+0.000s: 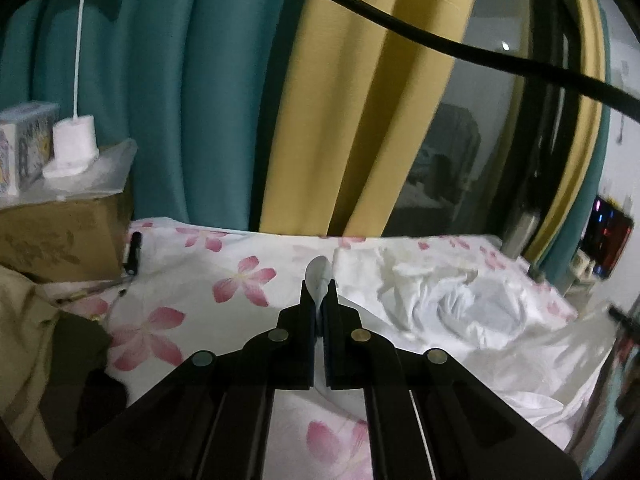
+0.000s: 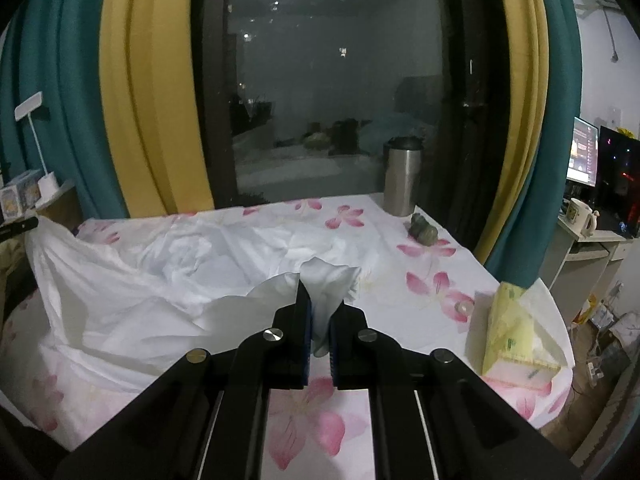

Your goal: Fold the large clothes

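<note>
Pinching white garment (image 1: 460, 312) edge, left gripper (image 1: 320, 300) fully closed; rest of cloth crumpled right on floral sheet (image 1: 192, 280). Right view: right gripper (image 2: 320, 304) clamped on garment fold, cloth spreading left; steel cup (image 2: 402, 176) far.

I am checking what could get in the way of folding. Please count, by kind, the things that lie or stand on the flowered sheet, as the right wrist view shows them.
White garment: 1
Steel tumbler: 1
Small green figure: 1
Yellow tissue pack: 1
Total: 4
</note>
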A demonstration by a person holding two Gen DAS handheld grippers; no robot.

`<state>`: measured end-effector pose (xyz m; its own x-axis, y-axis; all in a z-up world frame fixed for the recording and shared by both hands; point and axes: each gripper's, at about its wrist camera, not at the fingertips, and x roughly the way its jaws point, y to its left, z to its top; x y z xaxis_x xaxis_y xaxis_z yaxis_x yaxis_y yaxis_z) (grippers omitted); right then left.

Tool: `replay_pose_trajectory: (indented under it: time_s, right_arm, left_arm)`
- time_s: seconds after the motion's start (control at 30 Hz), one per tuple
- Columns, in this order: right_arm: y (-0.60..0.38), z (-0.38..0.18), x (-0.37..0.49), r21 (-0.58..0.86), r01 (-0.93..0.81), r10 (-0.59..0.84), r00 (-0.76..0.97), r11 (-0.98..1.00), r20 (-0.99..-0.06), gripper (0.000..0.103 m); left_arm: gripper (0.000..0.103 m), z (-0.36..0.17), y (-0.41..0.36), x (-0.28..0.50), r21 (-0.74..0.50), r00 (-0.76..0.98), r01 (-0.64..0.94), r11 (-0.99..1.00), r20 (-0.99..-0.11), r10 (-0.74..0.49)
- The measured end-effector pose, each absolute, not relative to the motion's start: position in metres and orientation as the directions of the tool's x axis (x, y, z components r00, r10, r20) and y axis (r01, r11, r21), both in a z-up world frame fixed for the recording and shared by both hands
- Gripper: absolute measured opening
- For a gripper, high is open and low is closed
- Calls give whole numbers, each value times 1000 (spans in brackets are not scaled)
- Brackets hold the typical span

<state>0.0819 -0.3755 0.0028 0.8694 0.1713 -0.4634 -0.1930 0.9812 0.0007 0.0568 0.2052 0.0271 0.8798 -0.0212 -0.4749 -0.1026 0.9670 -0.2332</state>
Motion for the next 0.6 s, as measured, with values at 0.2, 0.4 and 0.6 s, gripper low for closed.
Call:
replay_pose_trajectory:
  time_s: [0.2,0.4,0.6]
  right_arm:
    - [-389,0,110,36,-173,170,871,984,-460,7]
    - [-403,4,142,71,-165,179,873,984,-454,7]
    - [-410,-3,178,105,-163,193,856,981,-480,7]
  left_arm:
    - [3,26,217,88,-280,884,-134,950,-468,-13]
    - [3,22,222,120,-320,889,-128,939,-456,-34]
    - [3,14,224,152,-330,891,-145,933,-453,-22]
